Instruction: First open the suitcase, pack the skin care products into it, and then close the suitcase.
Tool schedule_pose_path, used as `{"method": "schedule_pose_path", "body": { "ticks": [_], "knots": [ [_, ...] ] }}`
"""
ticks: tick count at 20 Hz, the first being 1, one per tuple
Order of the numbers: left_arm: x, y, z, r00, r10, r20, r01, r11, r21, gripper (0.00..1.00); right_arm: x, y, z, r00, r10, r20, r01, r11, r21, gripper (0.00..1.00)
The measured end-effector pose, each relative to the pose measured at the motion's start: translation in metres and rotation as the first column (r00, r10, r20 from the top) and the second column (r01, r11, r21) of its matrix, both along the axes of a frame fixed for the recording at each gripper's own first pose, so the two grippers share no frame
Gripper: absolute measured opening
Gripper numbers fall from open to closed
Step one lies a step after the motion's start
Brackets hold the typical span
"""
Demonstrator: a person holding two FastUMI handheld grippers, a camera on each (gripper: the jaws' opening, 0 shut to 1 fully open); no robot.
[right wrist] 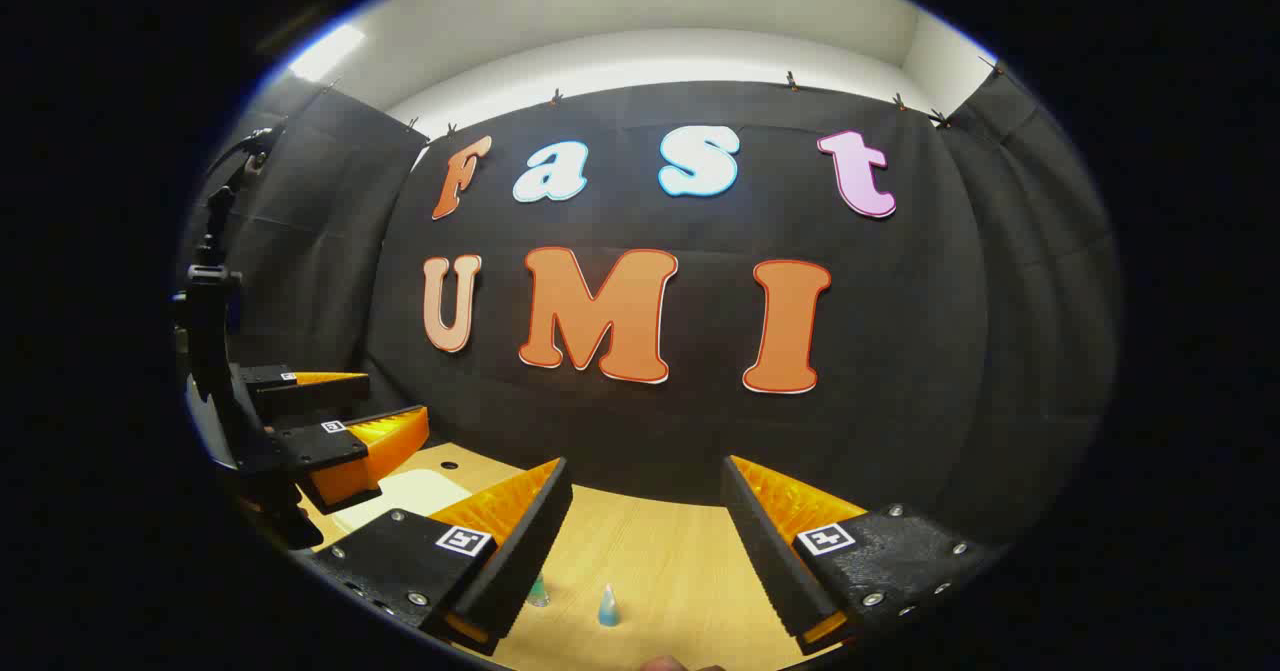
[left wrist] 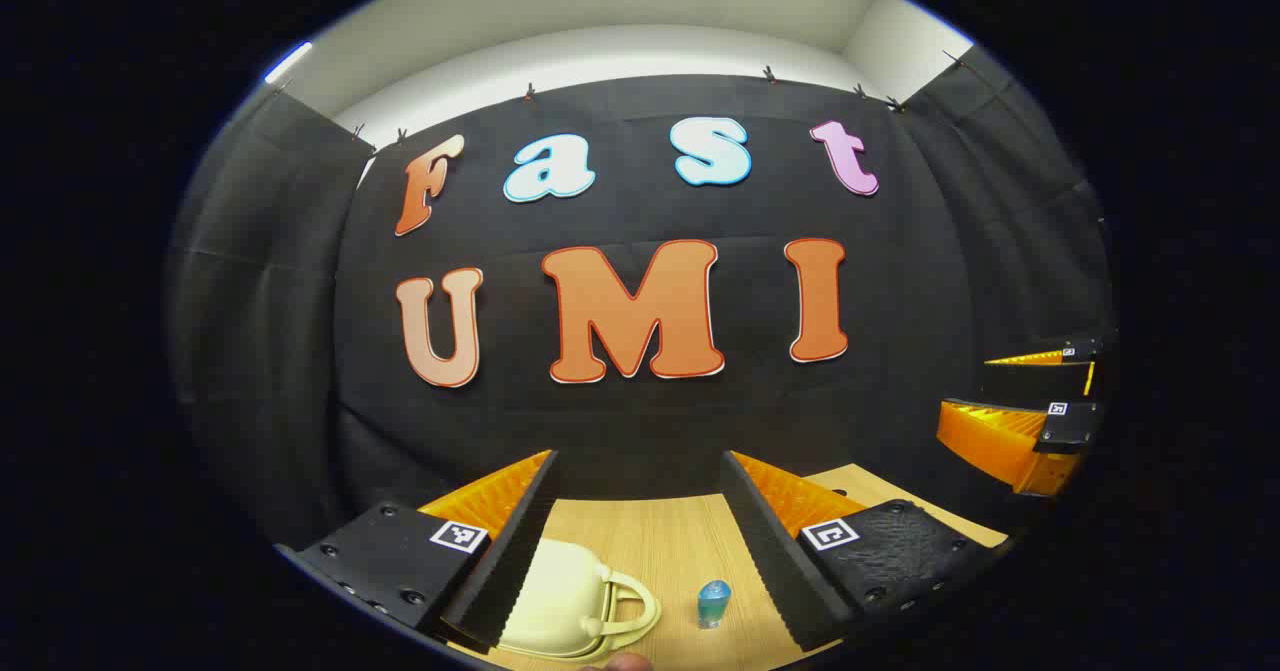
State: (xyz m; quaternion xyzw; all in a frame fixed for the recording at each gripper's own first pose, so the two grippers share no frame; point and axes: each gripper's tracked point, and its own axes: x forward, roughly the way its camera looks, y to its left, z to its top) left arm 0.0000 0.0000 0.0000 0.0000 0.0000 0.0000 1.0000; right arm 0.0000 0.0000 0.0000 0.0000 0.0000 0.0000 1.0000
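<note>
The left gripper (left wrist: 640, 541) is hovering above the wooden table (left wrist: 670, 541) with its jaws standing wide apart and nothing between them. In the right gripper view it is showing again at about nine o'clock, raised off the table and likewise spread. The right gripper (right wrist: 645, 541) is also hanging clear of the tabletop, jaws wide and empty; in the left gripper view it is appearing at about three o'clock.

In the left gripper view, a small cream suitcase (left wrist: 560, 606) with a looped carry handle is lying at about six o'clock, partly behind the left finger. Its lid is appearing shut, though the view is too low to confirm a latch. Just beside it, toward five o'clock and not touching, one small blue-capped bottle (left wrist: 714, 603) is standing upright.

In the right gripper view, a pale blue cone-topped bottle (right wrist: 608, 606) is standing at six o'clock, with a greenish bottle (right wrist: 538, 591) near it, half hidden by the left finger.

Count: one suitcase; two bottles visible at most in any one view. Whether the bottles across views are the same items cannot be told.

Judgement: the task is sitting at its first step, opening. The next move is calling for the left gripper to descend to the lid edge near the handle.
</note>
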Motion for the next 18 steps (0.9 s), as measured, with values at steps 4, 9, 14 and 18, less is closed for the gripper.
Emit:
{"method": "schedule_pose_path", "body": {
  "ticks": [4,9,14,18],
  "knots": [
    [-0.001,0.02,-0.006,1.0,-0.017,0.019,0.017,1.0,0.024,0.98,0.002,0.012,-0.006,0.999,-0.039,-0.015,0.039,0.999,-0.009,0.95],
    [0.004,0.029,-0.024,1.0,-0.03,0.0,0.03,0.999,0.045,0.98,0.005,0.022,-0.013,0.998,-0.048,-0.042,0.047,0.999,-0.025,0.95],
    [0.013,0.034,-0.032,1.0,-0.002,-0.01,0.003,0.998,0.067,0.98,0.015,0.025,-0.016,0.998,-0.03,-0.053,0.029,0.999,-0.02,0.95],
    [0.023,0.031,-0.04,1.0,0.023,-0.019,-0.022,0.998,0.053,0.98,0.027,0.017,-0.022,0.999,0.006,-0.047,-0.008,0.999,-0.033,0.95]
  ]
}}
